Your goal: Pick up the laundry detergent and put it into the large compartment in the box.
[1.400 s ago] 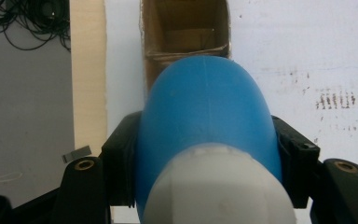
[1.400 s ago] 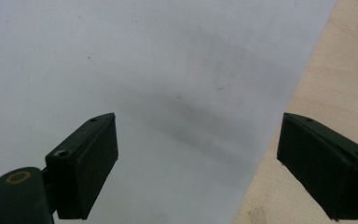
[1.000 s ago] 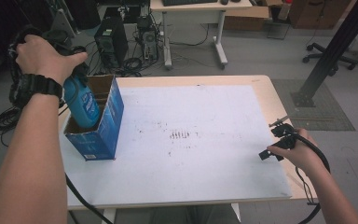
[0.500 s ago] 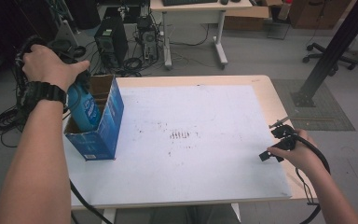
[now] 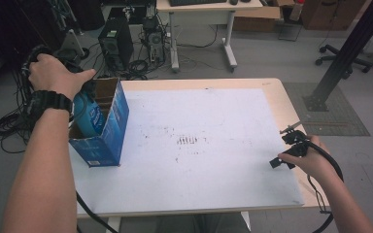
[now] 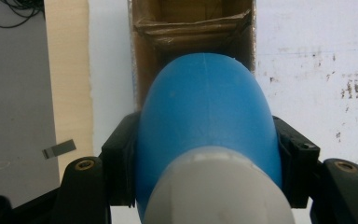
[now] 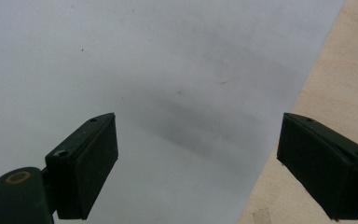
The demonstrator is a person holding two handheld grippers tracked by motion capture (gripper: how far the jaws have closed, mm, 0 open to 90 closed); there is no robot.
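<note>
**Blue bottle held in the box at the table's left edge**

The table (image 5: 272,94), a pale wooden top, runs from left to right across the high view, and a white sheet (image 5: 213,145) covers nearly all of it, leaving bare wood along the far and right edges. Dark smudges mark the sheet near its middle.

At the left edge of the sheet stands the box (image 5: 108,138), blue outside and brown card inside, open at the top and upright. Its long side runs from near to far. In the left gripper view its brown inner walls (image 6: 193,25) show beyond the bottle, with the sheet to either side.

The bottle (image 5: 89,114) is blue with a pale label and a grey cap (image 6: 216,186). It sits partly inside the box, at the box's left, its upper part above the rim. Whether its base touches the bottom of the box cannot be told.

The left hand (image 5: 53,75), with a black watch at the wrist, is over the far left corner of the box. Its left gripper (image 6: 205,154) is clamped on the bottle: both black pads press the blue shoulder just below the cap.

The right hand (image 5: 308,155) rests at the right edge of the table, well apart from the box. The right gripper (image 7: 198,158) has its jaws spread wide with nothing between them, over the sheet's edge.
</note>
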